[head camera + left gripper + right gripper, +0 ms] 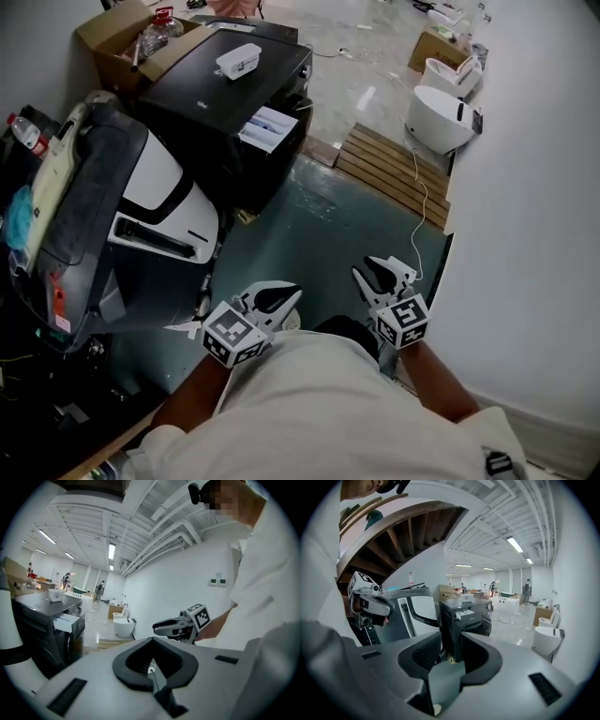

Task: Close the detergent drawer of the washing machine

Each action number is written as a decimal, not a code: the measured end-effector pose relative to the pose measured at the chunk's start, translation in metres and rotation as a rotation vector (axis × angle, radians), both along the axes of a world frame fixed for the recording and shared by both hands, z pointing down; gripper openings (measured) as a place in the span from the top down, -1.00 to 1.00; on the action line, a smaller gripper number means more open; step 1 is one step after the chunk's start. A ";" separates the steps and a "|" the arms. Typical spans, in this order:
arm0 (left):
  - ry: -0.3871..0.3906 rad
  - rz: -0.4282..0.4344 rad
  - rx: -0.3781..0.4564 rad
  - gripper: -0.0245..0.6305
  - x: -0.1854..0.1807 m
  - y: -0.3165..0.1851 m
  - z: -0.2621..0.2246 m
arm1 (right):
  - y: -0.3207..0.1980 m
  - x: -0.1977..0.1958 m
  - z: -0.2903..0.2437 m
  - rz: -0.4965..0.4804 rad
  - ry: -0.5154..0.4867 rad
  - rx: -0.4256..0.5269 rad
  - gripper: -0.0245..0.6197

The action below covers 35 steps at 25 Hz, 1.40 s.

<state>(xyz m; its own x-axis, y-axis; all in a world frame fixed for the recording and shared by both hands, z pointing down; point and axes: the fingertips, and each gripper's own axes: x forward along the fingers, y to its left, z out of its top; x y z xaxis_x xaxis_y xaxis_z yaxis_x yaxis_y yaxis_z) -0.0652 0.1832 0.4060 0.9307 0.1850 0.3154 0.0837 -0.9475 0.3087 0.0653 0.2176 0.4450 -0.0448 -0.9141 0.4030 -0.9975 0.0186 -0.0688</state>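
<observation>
Head view: a person stood on a teal floor (309, 239), both grippers held close to the body and well apart from the washer (225, 103) at 11 o'clock. Its drawer (269, 128) stuck out of the front, open, and a white box (238, 61) sat on the lid. The left gripper (292, 294) had its fingers together on nothing. The right gripper (382, 270) had its fingers apart and empty, the washer showing through the gap. A wooden pallet (394, 169) lay at 1 o'clock, a toilet (439, 117) beyond it, both beside the white wall (534, 234) at 3 o'clock. A cardboard box (108, 33) stood behind the washer.
</observation>
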 end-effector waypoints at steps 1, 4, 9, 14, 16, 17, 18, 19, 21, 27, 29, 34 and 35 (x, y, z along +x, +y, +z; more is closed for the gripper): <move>0.004 -0.018 -0.004 0.94 -0.001 -0.009 -0.001 | -0.011 0.002 0.001 -0.013 0.006 -0.002 0.57; 0.006 -0.084 -0.018 0.94 -0.001 -0.036 0.003 | -0.045 0.013 0.009 -0.055 0.010 -0.015 0.57; -0.003 -0.187 -0.017 0.94 0.002 -0.082 0.008 | -0.102 0.034 0.022 -0.100 0.001 -0.014 0.57; -0.014 -0.275 -0.013 0.94 0.018 -0.126 0.011 | -0.158 0.063 0.037 -0.147 -0.006 -0.017 0.57; -0.019 -0.311 -0.009 0.94 0.028 -0.146 0.009 | -0.183 0.076 0.043 -0.170 -0.006 -0.020 0.57; -0.022 -0.327 -0.006 0.94 0.034 -0.157 0.008 | -0.197 0.083 0.045 -0.181 -0.007 -0.020 0.57; -0.027 -0.342 -0.002 0.94 0.040 -0.166 0.007 | -0.210 0.090 0.048 -0.192 -0.009 -0.021 0.57; -0.033 -0.355 0.001 0.94 0.046 -0.176 0.006 | -0.223 0.096 0.050 -0.204 -0.011 -0.022 0.57; -0.042 -0.380 0.003 0.94 0.056 -0.193 0.005 | -0.246 0.106 0.057 -0.232 -0.010 -0.028 0.57; -0.059 -0.453 -0.003 0.94 0.077 -0.232 0.002 | -0.302 0.125 0.081 -0.308 -0.008 -0.057 0.57; -0.064 -0.476 -0.007 0.94 0.081 -0.242 0.002 | -0.317 0.131 0.089 -0.322 -0.005 -0.066 0.57; -0.079 -0.530 -0.019 0.94 0.089 -0.261 0.004 | -0.345 0.143 0.108 -0.342 0.005 -0.089 0.54; -0.081 -0.540 -0.020 0.94 0.091 -0.264 0.005 | -0.350 0.145 0.112 -0.345 0.006 -0.093 0.53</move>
